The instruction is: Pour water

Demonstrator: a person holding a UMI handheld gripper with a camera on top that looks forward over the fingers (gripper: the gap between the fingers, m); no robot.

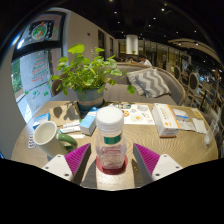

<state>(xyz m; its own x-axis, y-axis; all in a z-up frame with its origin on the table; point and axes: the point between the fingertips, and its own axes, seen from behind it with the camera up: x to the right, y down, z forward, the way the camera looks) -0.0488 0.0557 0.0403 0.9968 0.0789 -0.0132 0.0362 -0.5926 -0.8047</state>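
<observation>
A clear plastic bottle (111, 142) with a white cap and a green band stands upright on a round wooden table (180, 142). Its base sits in a red ring. It stands between my fingers with a gap at either side. My gripper (112, 160) is open; the magenta pads (78, 158) flank the bottle's lower half without touching it. A white mug with a green inside (45, 133) stands on the table to the left of the bottle, beyond my left finger.
A potted green plant (88, 75) stands at the table's far side behind the bottle. Leaflets (165, 118) lie to the right, a small blue box (88, 122) just behind the bottle. A sofa with a striped cushion (150, 80) is beyond the table.
</observation>
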